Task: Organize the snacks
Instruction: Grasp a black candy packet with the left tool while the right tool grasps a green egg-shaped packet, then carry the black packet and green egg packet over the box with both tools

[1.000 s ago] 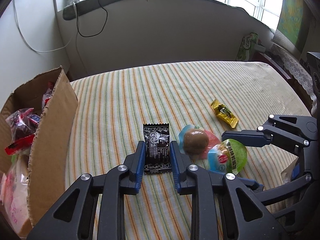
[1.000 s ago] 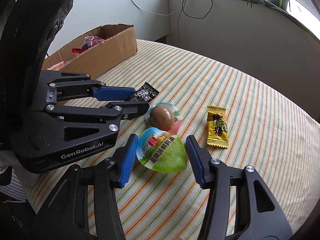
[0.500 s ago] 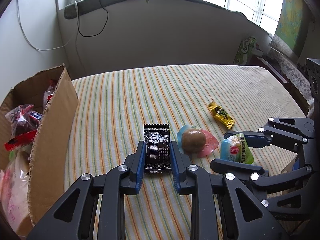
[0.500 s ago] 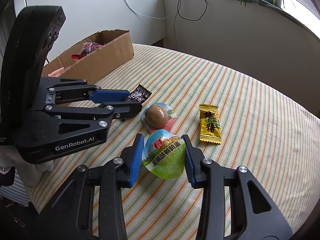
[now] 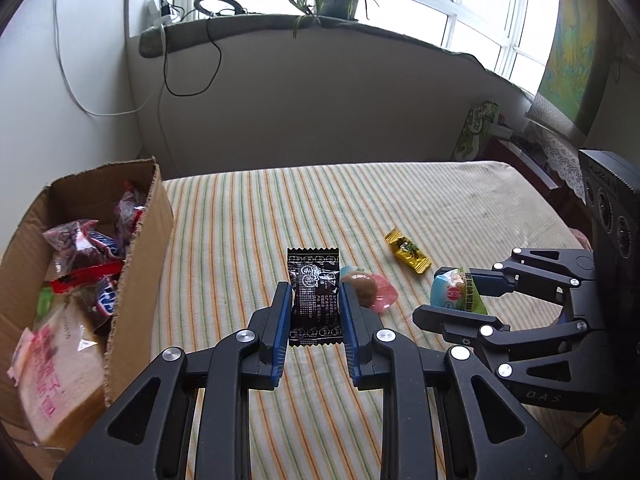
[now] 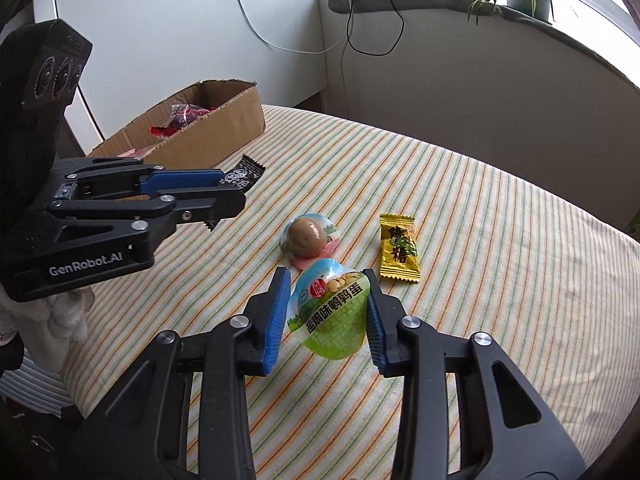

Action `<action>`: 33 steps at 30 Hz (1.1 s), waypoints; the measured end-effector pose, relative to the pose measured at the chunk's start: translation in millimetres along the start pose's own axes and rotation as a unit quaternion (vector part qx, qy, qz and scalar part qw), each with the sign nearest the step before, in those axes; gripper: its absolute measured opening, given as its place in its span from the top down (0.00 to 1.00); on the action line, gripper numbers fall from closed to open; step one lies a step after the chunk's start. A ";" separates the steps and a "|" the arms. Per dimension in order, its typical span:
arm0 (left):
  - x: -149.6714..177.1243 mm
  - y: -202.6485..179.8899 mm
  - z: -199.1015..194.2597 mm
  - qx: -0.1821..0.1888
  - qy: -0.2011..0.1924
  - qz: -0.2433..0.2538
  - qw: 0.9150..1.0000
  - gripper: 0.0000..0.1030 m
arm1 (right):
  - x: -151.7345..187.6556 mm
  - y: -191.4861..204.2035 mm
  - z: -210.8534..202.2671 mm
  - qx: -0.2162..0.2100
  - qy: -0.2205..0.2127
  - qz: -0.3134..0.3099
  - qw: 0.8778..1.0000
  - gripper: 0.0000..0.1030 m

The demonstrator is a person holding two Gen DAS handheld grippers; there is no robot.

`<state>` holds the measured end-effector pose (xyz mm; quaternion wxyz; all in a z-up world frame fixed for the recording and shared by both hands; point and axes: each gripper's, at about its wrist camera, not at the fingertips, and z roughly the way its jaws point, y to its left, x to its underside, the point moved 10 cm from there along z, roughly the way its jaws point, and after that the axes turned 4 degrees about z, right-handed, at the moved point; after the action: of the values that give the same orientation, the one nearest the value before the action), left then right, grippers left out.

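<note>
While "GenRobot.AI" left gripper (image 5: 314, 328) clamps black packet (image 5: 316, 304), right gripper (image 6: 326, 316) grips 盐焗味鹌鹑蛋 pack (image 6: 332, 312)

Left gripper (image 6: 224, 196) body: white lettering, "GenRobot.AI".
Green egg pack (image 6: 330, 314): black Chinese characters, "盐焗味鹌鹑蛋".
Yellow candy wrapper (image 6: 399, 249): dark characters, not clearly readable.
Black packet (image 5: 316, 300): print too small to read.
</note>
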<state>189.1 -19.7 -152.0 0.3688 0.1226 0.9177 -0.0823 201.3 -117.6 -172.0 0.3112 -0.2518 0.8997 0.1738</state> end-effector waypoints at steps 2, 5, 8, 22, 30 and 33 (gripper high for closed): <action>-1.7 2.8 -7.6 0.000 -0.007 -0.003 1.000 0.78 | -2.7 2.4 -5.5 0.000 -0.005 -0.001 1.000 0.65; -3.4 8.5 -18.8 -0.002 -0.017 -0.007 1.000 0.78 | -9.0 8.0 -13.6 0.000 -0.014 -0.006 1.000 0.66; -5.5 16.2 -31.8 -0.004 -0.028 -0.011 1.000 0.78 | -18.4 16.6 -18.3 0.000 -0.022 -0.015 1.000 0.66; 0.3 72.2 -83.2 -0.031 -0.066 -0.045 0.996 0.78 | -66.1 89.6 -22.9 -0.019 -0.048 -0.066 0.996 0.66; 13.8 117.3 -101.4 -0.061 -0.071 -0.069 0.993 0.79 | -92.9 131.2 -9.6 -0.032 -0.051 -0.095 0.994 0.66; 18.1 133.4 -106.1 -0.070 -0.071 -0.077 0.992 0.78 | -105.7 147.7 -2.9 -0.039 -0.051 -0.103 0.993 0.66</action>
<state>144.9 136.5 -96.9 0.4334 0.0191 0.8994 -0.0541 188.8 37.5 -78.3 0.3631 -0.3459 0.8444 0.1887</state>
